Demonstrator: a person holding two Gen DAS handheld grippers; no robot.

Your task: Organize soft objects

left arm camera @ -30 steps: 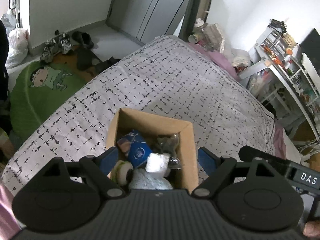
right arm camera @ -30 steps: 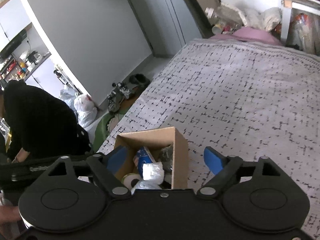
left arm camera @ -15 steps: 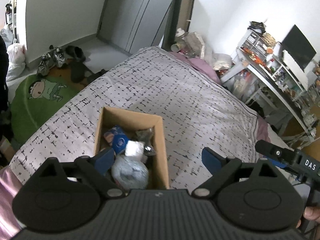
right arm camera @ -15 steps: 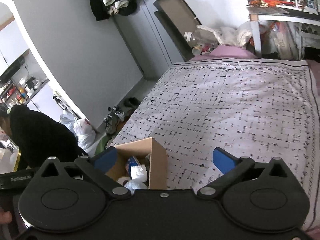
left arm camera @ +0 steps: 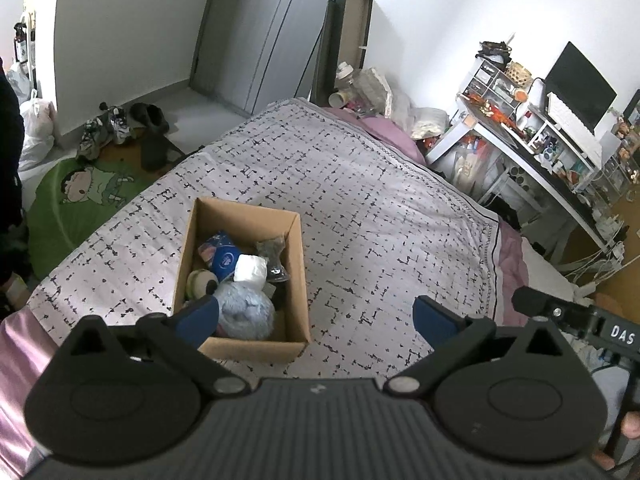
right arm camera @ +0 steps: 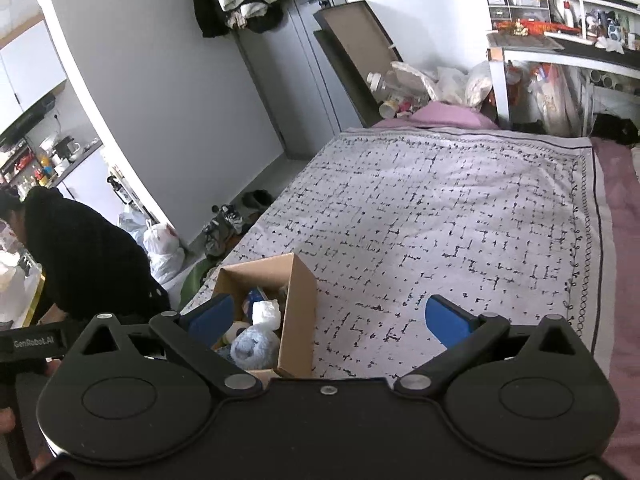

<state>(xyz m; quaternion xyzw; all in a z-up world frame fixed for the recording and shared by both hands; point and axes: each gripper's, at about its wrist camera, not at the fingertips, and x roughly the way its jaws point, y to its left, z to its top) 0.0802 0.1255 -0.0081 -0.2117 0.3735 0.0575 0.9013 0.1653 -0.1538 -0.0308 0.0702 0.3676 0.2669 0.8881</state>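
A brown cardboard box (left arm camera: 298,276) sits on the bed near its front left corner; it also shows in the right wrist view (right arm camera: 301,312). Inside lie several soft things: a light blue fluffy ball (left arm camera: 244,314), a white bundle (left arm camera: 250,269), a dark blue pouch (left arm camera: 224,256), a cream roll (left arm camera: 200,282) and a dark bag (left arm camera: 274,254). My left gripper (left arm camera: 316,320) is open and empty, held above and behind the box. My right gripper (right arm camera: 326,318) is open and empty, also held above the box's near side.
The bed has a grey patterned cover (left arm camera: 360,200) with pink bedding at the edges. A cluttered desk with a monitor (left arm camera: 580,80) stands to the right. A green cartoon rug (left arm camera: 76,196), shoes (left arm camera: 108,128) and bags lie on the floor. A person in black (right arm camera: 80,256) bends at the left.
Both grippers have pulled back and risen away from the box, which now looks smaller and farther off. Both stay open and empty.
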